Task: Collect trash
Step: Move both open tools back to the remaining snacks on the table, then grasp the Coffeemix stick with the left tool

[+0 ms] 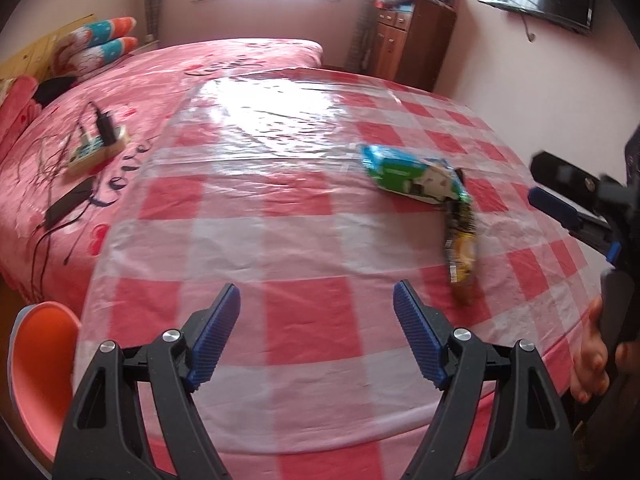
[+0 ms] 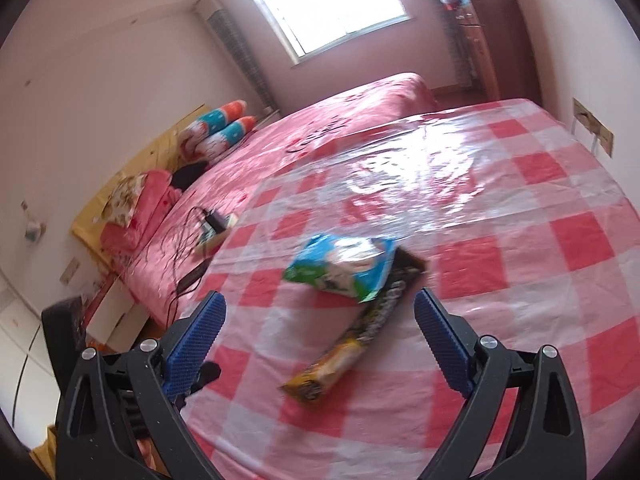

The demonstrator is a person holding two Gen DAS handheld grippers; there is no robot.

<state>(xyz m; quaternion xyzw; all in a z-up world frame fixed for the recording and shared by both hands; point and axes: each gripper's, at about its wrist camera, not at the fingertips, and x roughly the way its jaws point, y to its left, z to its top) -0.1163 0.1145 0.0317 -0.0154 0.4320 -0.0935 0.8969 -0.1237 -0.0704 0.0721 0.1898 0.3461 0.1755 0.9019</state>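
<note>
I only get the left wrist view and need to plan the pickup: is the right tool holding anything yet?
Observer: No. The right tool is open and empty; its blue pads stand either side of the wrappers without touching them.
Operator: How do the two wrappers lie?
Observer: The blue-green packet lies across the far end of the dark yellow wrapper, overlapping it.
Operator: Anything else on the table?
Observer: On the checked tablecloth I see only those two pieces.
</note>
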